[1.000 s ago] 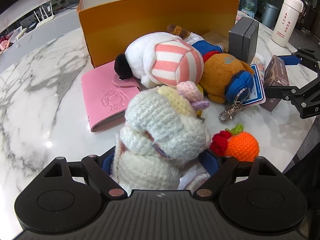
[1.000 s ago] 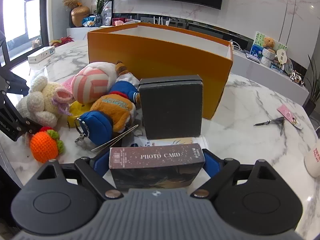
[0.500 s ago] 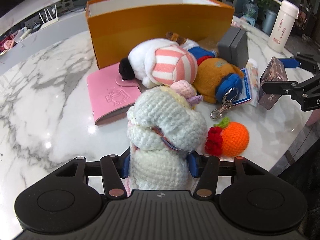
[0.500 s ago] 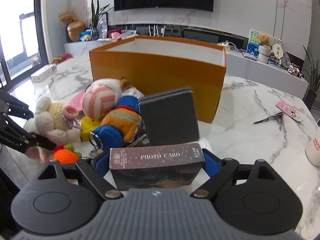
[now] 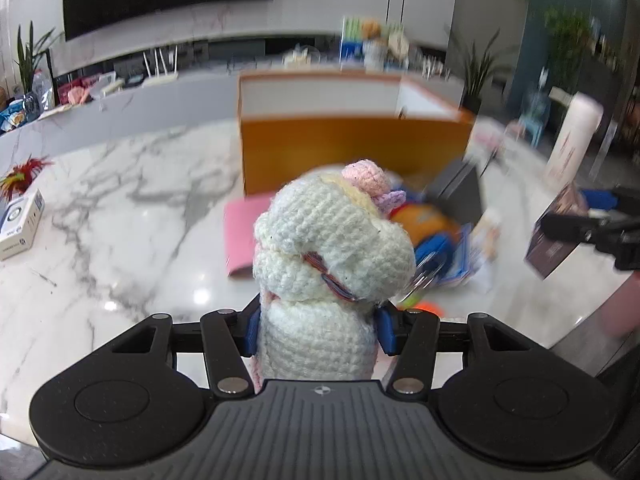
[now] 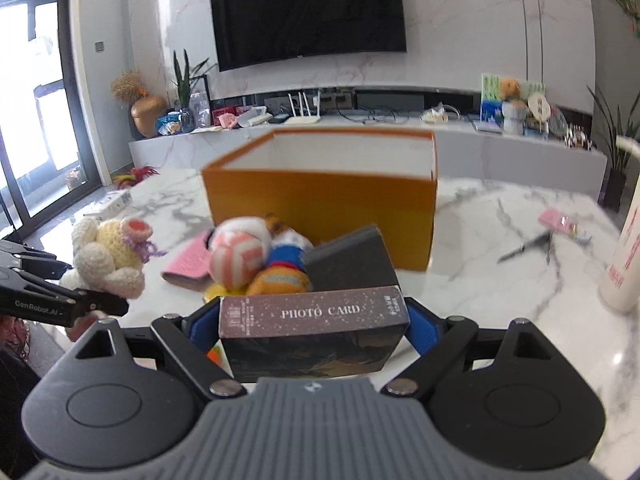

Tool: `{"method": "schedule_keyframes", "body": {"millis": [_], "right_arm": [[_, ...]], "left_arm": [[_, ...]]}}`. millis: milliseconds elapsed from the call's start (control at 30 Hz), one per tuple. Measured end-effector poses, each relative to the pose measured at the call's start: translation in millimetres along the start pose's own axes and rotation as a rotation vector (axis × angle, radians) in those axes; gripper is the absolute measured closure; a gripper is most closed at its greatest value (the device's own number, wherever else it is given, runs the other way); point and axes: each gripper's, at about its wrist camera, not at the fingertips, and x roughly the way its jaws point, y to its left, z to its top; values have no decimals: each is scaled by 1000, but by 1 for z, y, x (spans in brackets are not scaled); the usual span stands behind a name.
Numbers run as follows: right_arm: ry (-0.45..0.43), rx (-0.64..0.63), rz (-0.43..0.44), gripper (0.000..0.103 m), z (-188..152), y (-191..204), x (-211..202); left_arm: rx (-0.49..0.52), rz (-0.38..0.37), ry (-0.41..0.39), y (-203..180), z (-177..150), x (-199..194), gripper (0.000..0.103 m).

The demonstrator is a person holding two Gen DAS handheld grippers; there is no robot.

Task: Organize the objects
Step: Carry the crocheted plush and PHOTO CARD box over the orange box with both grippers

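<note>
Left wrist view: left gripper (image 5: 318,330) clamped on a white crocheted plush toy (image 5: 328,256), held clear of the marble tabletop (image 5: 120,216). Right wrist view: right gripper (image 6: 314,326) clamped on a dark rectangular "PHOTO CARD" box (image 6: 314,330), before the open orange cardboard box (image 6: 320,200).

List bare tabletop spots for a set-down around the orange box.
Free: white marble tabletop right of the open orange cardboard box, before the scissors; also marble left of the box, up to the small white carton. Crowded: the plush toy pile fronting it.
</note>
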Motion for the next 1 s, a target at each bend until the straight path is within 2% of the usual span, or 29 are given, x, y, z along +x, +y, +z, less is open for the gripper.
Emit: {"method": "schedule_keyframes", "body": {"millis": [133,300,467,667,800,1000], "right_arm": [[-40,20,31,12,15,3,-19],[-63,35,47,12,37,-7,-18],[-98,68,39,12,76,-24,5],[-132,59,62,12,146,-36,53],[-85,13,71,12,185,-40,105],[132,-77,77,12,196,-44,195]], "left_arm": [[-24,-1,-35,-7,18,-21,41],[-2,18,-73,-11,58,-22,41],[-26,-3,-113,-3,108,-4,41],[-58,-20,-153,11,176,35,41],[-57,-7,-91,18,215,80,41],[-37,-14,64,28,242,160,41]]}}
